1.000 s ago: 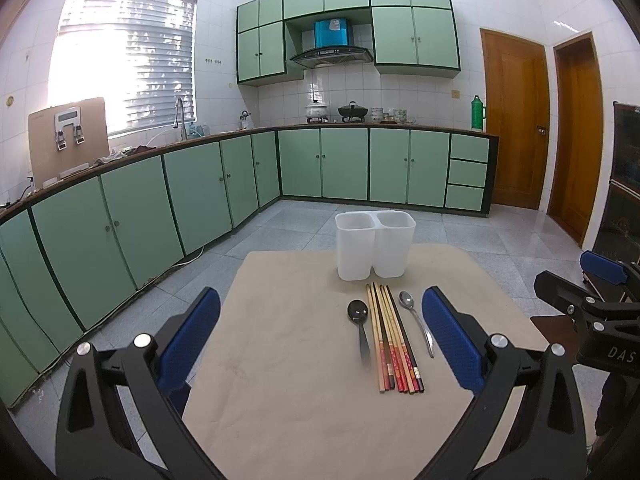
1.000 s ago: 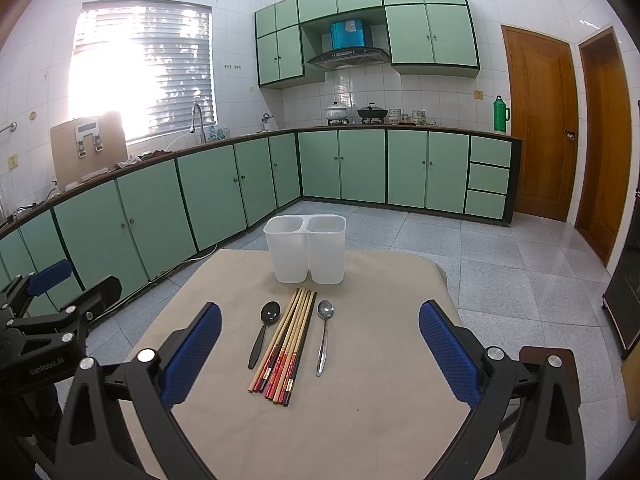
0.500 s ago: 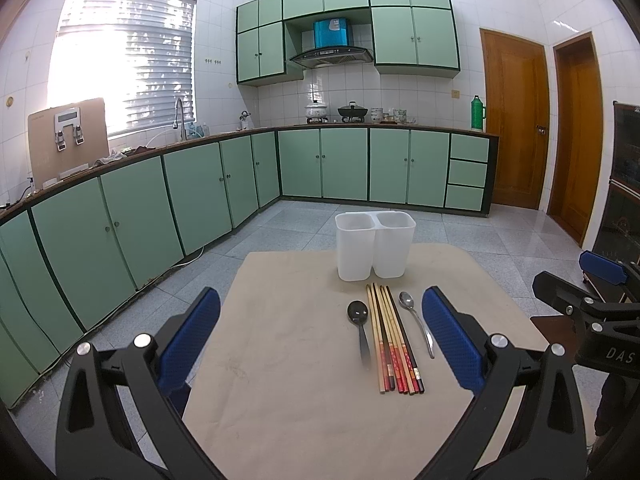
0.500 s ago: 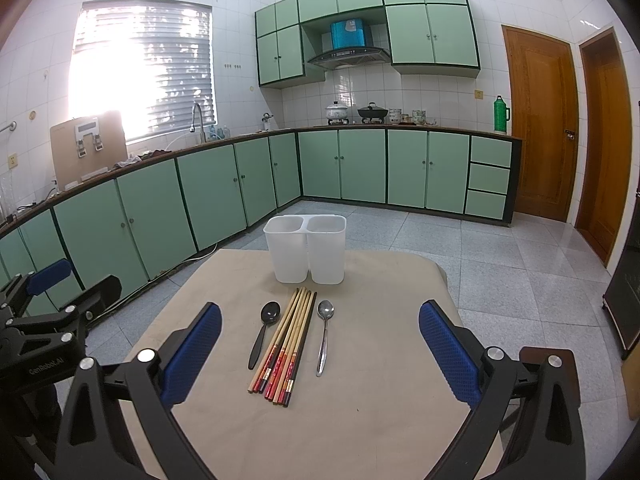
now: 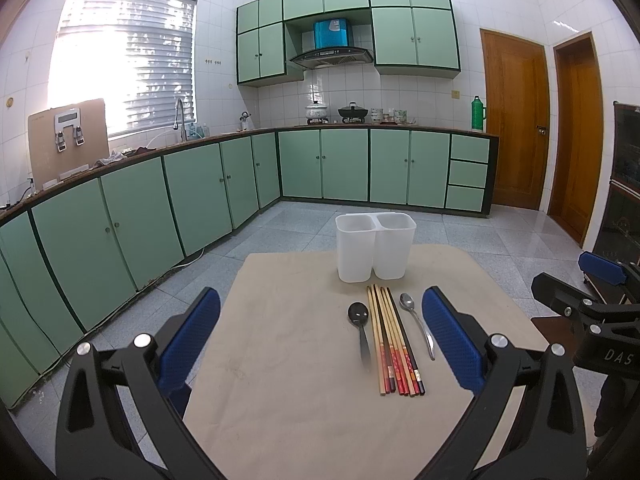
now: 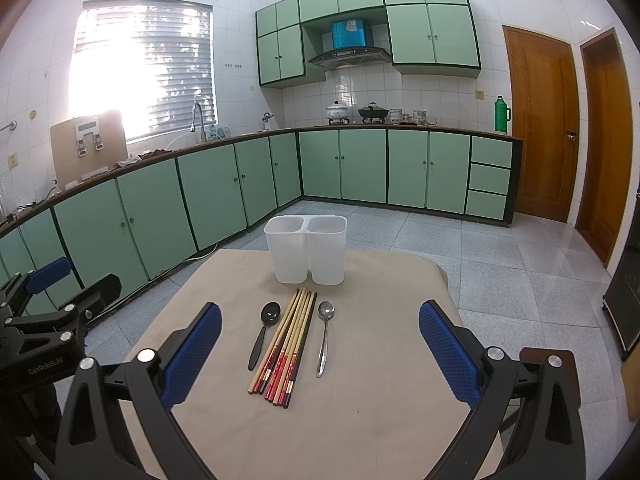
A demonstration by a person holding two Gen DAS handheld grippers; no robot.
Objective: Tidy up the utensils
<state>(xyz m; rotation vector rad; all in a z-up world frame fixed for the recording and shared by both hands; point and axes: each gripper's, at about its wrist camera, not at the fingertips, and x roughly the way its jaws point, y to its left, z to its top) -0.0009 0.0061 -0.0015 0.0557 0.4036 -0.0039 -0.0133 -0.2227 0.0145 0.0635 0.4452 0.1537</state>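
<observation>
A white two-compartment holder (image 5: 375, 246) (image 6: 306, 249) stands at the far side of a beige cloth-covered table (image 5: 288, 360) (image 6: 380, 380); both compartments look empty. In front of it lie several chopsticks (image 5: 392, 340) (image 6: 289, 345) in a bundle, a black spoon (image 5: 360, 328) (image 6: 264, 332) to their left and a metal spoon (image 5: 418, 324) (image 6: 324, 336) to their right. My left gripper (image 5: 320, 344) hovers open near the table's left front. My right gripper (image 6: 320, 352) hovers open over the near part of the table, and it also shows at the right edge of the left wrist view (image 5: 592, 304).
Green kitchen cabinets (image 5: 200, 184) line the left and back walls under a counter with a sink tap (image 5: 181, 118). Wooden doors (image 5: 516, 120) stand at the right. Tiled floor surrounds the table. A dark cabinet (image 5: 624, 184) stands at the far right.
</observation>
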